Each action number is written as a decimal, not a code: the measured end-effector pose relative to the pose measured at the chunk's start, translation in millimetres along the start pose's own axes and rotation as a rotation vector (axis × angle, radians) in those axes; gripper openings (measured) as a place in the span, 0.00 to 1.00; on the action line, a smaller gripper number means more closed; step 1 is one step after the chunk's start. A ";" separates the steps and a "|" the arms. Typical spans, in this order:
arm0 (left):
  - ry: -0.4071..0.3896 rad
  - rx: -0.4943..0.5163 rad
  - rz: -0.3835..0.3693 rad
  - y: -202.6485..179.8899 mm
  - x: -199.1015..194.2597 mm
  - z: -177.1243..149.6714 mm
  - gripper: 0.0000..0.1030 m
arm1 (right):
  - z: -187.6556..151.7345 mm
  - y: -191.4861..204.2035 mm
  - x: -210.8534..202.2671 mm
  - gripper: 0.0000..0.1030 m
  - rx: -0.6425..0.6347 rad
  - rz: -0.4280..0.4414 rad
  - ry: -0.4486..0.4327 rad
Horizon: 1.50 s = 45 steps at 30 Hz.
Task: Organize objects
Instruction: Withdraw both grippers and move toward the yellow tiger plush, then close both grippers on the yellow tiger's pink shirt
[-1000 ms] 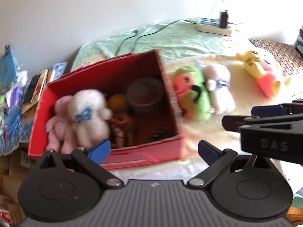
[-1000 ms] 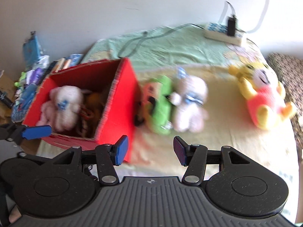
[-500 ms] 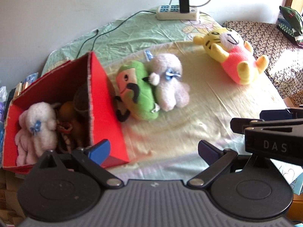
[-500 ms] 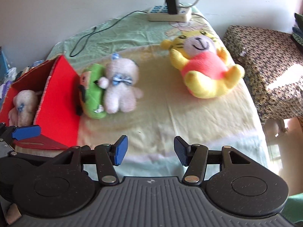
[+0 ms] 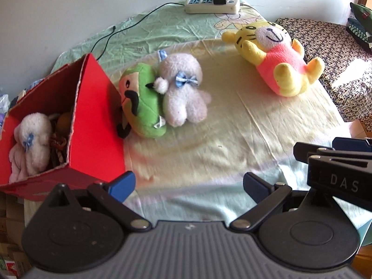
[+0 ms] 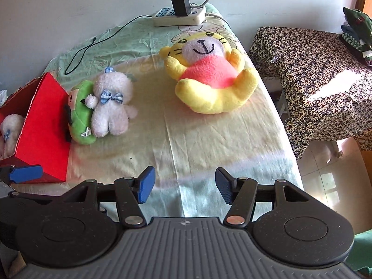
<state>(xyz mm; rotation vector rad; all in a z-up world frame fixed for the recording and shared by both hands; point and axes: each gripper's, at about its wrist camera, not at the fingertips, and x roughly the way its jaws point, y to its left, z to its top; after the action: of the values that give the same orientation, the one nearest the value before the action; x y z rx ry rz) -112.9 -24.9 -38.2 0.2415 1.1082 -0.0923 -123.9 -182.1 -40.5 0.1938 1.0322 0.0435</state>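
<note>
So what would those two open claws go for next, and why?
Probably the right gripper should reach forward toward the yellow tiger plush. Both grippers are open and empty, with the left gripper nearer the red box. The box already holds a white plush, while the tiger lies alone on the bed, almost straight ahead of the right fingers.

The right gripper [image 6: 184, 187] hangs over the bed [image 6: 209, 139] with jaws apart and nothing between them. A yellow tiger [image 6: 209, 81] lies at 12 o'clock. At 10 o'clock a white bear [image 6: 111, 107] leans on a green toy [image 6: 80, 116], which touches the red box [image 6: 44, 127]. A power strip [image 6: 179, 17] sits at the far edge.
</note>
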 end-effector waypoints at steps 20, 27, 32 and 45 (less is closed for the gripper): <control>-0.043 -0.004 -0.021 -10.5 13.0 46.7 0.96 | 38.7 -16.7 3.2 0.59 0.068 0.000 -0.078; -0.113 -0.011 -0.168 -26.4 31.2 101.7 0.96 | 86.2 -37.2 10.2 0.59 0.059 -0.038 -0.182; -0.130 -0.008 -0.263 -43.6 49.0 132.5 0.96 | 112.5 -66.8 31.9 0.59 0.100 -0.050 -0.193; -0.005 0.021 -0.376 -63.5 110.6 151.6 0.96 | 142.5 -104.1 109.1 0.60 0.138 0.210 -0.026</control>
<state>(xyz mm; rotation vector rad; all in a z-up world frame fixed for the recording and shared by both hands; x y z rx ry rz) 56.6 -117.5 -82.3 0.0486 1.1377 -0.4387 48.5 -290.3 -81.0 0.4264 0.9862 0.1596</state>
